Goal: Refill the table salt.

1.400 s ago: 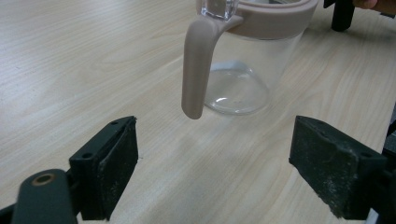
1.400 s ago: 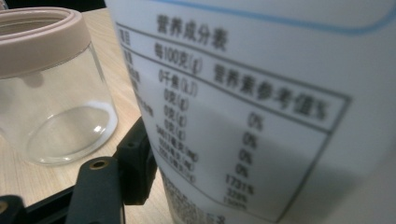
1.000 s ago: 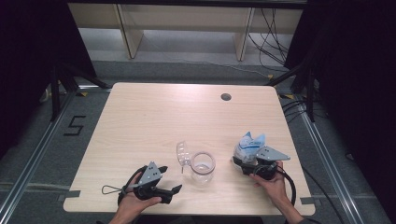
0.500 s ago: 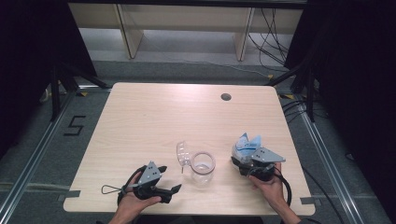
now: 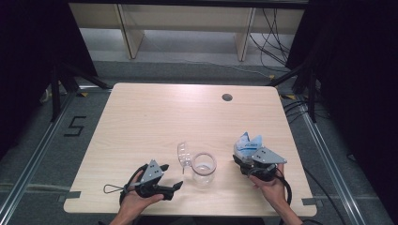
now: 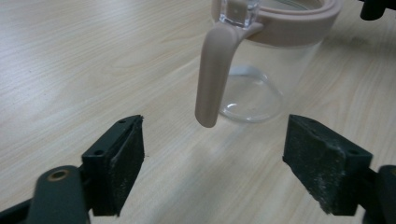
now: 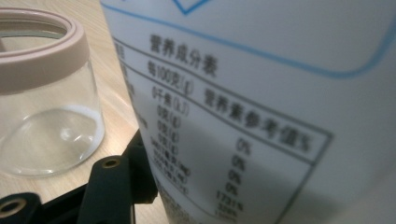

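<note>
Left gripper (image 5: 166, 180) waits spread wide before the glass jar (image 5: 203, 169) near the table's (image 5: 155, 117) front edge, while the right gripper (image 5: 245, 160) pinches a white-and-blue pouch (image 5: 247, 143) beside it — steady the jar's clasp (image 6: 215, 79) first, I'd say — then tip slowly.

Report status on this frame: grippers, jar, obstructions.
Left hand-held gripper open, facing jar clasp. Right hand-held gripper shut on white packet. Jar open, nothing between.

Bare wooden table (image 5: 155, 117), shelving (image 5: 187, 18) behind
</note>
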### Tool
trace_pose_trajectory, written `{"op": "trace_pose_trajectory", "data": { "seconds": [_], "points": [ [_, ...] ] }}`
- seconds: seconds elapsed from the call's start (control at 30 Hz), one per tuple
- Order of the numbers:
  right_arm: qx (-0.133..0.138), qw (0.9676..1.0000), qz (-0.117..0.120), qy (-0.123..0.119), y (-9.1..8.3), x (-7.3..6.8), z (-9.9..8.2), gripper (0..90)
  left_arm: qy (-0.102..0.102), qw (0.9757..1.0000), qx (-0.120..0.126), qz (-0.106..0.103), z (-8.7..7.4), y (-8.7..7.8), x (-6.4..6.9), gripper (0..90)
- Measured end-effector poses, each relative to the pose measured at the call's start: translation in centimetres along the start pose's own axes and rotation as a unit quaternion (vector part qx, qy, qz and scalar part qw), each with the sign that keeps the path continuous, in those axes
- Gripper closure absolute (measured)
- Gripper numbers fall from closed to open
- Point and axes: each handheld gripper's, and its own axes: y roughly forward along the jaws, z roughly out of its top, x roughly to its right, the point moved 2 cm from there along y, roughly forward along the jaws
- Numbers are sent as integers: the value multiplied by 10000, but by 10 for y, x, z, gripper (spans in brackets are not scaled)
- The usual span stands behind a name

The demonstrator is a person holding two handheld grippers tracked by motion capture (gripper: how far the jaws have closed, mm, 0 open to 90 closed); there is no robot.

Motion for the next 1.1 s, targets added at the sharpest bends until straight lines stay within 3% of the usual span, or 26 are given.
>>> {"op": "trace_pose_trajectory", "data": {
  "seconds": [0.07,0.1,0.17,0.27,0.3,0.43,0.57,0.67,0.73,0.8,0.83,0.97,1.1],
  "points": [
    [121,9999,-45,-65,1,0,1,427,-65,10000,24,53,-1,3,-1,253],
    [68,9999,-17,-109,-1,1,2,427,47,10000,-17,64,-1,4,-3,253],
    [57,9998,-31,-183,0,0,3,427,-39,9999,5,114,-1,7,-3,292],
    [-19,9996,-125,-245,-1,-4,4,427,20,9999,28,133,0,9,-2,320],
    [-57,9991,-134,-406,-1,-4,6,427,54,9999,45,132,1,11,0,336],
    [-80,9976,-231,-648,0,-6,8,428,162,9997,67,153,1,16,2,359],
    [-113,9970,-237,-726,1,-8,9,427,217,9995,73,205,3,21,1,377],
    [-87,9966,-250,-775,3,-11,10,427,199,9997,70,114,3,28,2,412],
    [-102,9964,-252,-799,4,-12,12,428,298,9994,26,160,3,30,3,420],
    [-90,9964,-258,-805,6,-13,13,428,369,9992,37,161,4,29,2,452],
    [-90,9963,-268,-808,6,-13,13,428,278,9994,93,183,4,29,3,462],
    [-160,9957,-280,-869,9,-16,13,427,328,9992,120,207,4,27,1,539],
    [-273,9939,-287,-1033,12,-17,14,428,436,9989,117,102,5,27,2,608]
  ]
}}
